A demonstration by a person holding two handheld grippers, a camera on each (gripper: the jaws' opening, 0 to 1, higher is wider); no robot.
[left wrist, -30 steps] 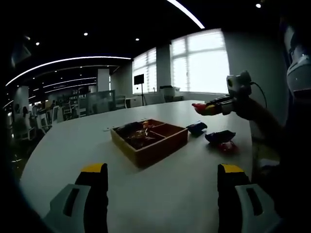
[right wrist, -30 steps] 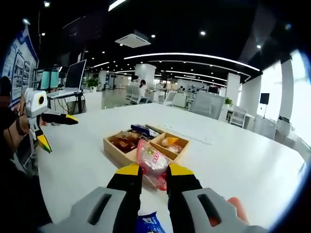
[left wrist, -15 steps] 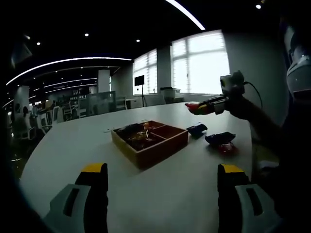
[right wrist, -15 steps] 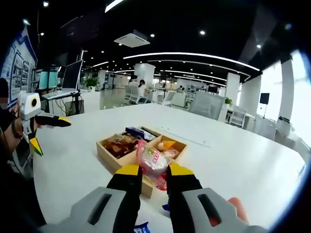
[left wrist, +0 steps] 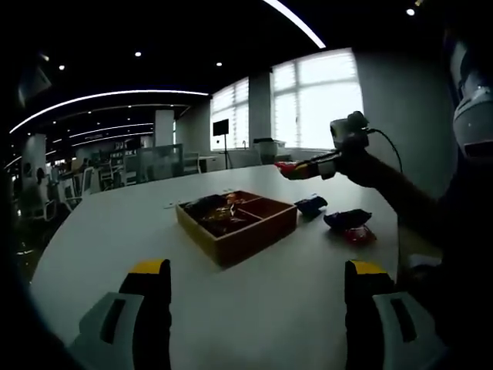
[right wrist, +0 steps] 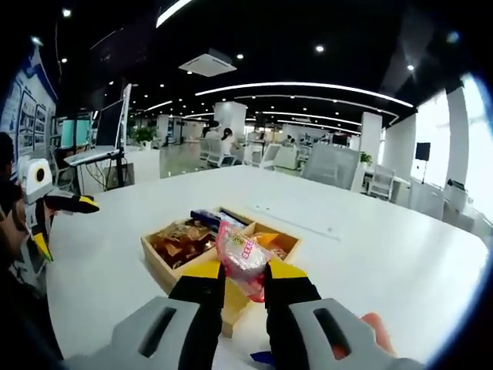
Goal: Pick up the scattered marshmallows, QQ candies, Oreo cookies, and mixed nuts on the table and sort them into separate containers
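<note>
Here, in the left gripper view, the left tongs [left wrist: 258,308] stand wide apart and empty, low over the bare bench [left wrist: 108,231]. Ahead of them, between their two tips, sits the wooden divided tray [left wrist: 239,222], some compartments already holding packets. Beyond its far side, up and to the right of the tongs, the right tongs [left wrist: 296,169] hang in the air with something red at their tips. Below them, dark and red packets [left wrist: 350,223] lie loose on the bench, just beside the tray — items not yet sorted.

In the right gripper view, the right tongs [right wrist: 236,279] are clamped on a clear packet with red print [right wrist: 242,258] — its kind cannot be read. The tray [right wrist: 166,268] lies directly ahead and below, its compartments showing brown, orange and dark wrappers. The left tongs [right wrist: 58,220] appear far off to the left.

The step in hand appears to be the carry to the tray. The next move calls for picking the compartment of like packets, lowering over it, and only then letting go.
</note>
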